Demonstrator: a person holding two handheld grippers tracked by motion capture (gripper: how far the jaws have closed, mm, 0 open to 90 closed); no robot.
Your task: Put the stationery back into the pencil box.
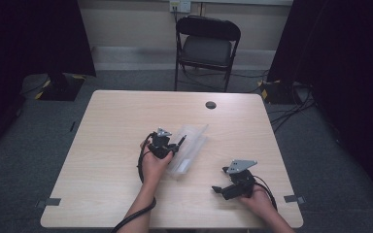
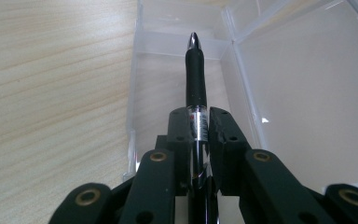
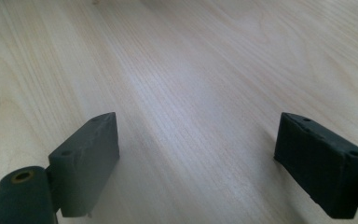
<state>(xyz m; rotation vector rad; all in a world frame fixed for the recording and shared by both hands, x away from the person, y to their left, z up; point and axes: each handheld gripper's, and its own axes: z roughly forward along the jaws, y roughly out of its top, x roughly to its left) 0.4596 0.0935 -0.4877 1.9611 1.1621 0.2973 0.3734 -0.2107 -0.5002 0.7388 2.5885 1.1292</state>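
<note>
Now left claw [image 2: 198, 122] grips pen [image 2: 195, 77] over clear case [image 2: 279, 88] (lid open).

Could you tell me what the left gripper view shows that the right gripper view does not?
Left gripper view: the left gripper clamped on a black pen with a silver tip, held over an open clear plastic case. Right gripper view: the right gripper, its jaws wide apart with nothing between them. Both: the light wooden table.

Table [image 1: 107, 145]: light wood-grain top. Directly on it: 1 clear plastic case [image 1: 190, 148], open, near centre; 1 dark round grommet [image 1: 211, 105] beyond the case.
</note>
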